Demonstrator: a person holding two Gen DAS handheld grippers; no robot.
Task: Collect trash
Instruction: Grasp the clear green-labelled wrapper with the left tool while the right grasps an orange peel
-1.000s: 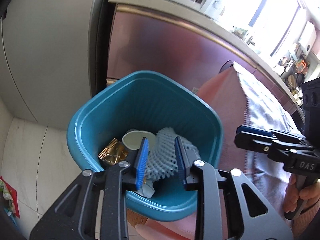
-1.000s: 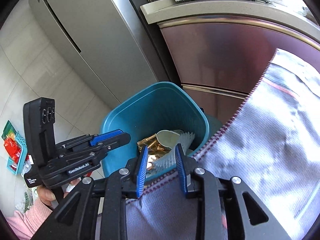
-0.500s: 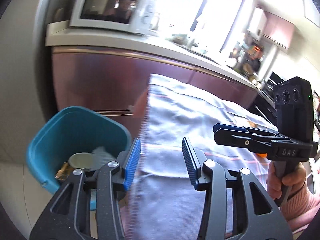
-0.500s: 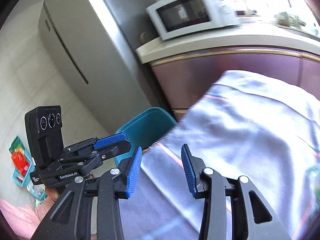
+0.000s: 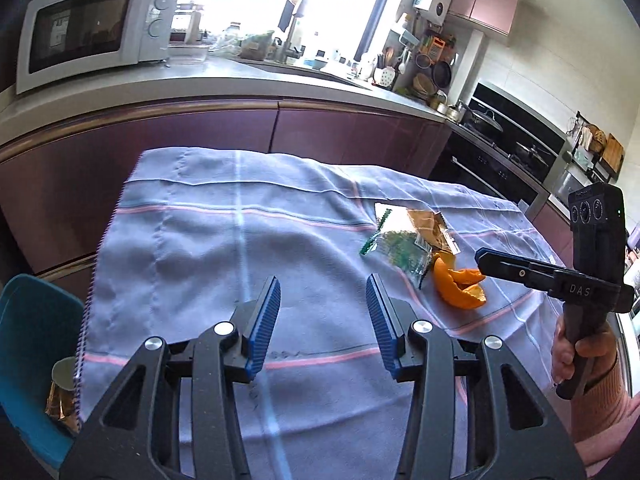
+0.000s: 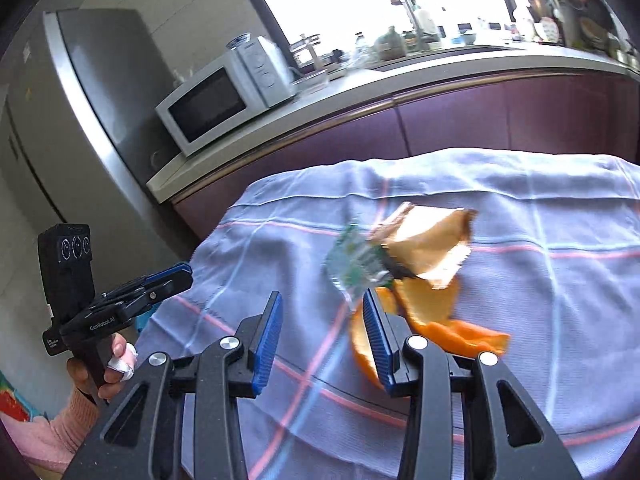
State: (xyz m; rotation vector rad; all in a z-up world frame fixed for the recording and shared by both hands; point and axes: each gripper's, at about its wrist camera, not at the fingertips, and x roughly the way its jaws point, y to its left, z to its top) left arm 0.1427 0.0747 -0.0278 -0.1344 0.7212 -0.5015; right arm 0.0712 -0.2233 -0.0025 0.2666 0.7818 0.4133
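Left wrist view: your left gripper [image 5: 323,312] has just been opening and hangs part open, empty, over bare cloth [image 5: 200,248], with the bin [image 5: 32,344] at the table's left edge and the microwave [image 5: 92,28] on the counter behind. Right wrist view: your right gripper [image 6: 322,332], likewise just opened partway and holding nothing, hovers above the cloth with the peel [image 6: 440,316] just beside its right finger. Green wrapper [image 6: 356,268] and brown wrapper [image 6: 432,244] lie beyond, touching the peel; nothing blocks them.

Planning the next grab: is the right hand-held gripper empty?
Empty. The right hand-held gripper stands open, nothing between its pads; the orange peel lies beyond.
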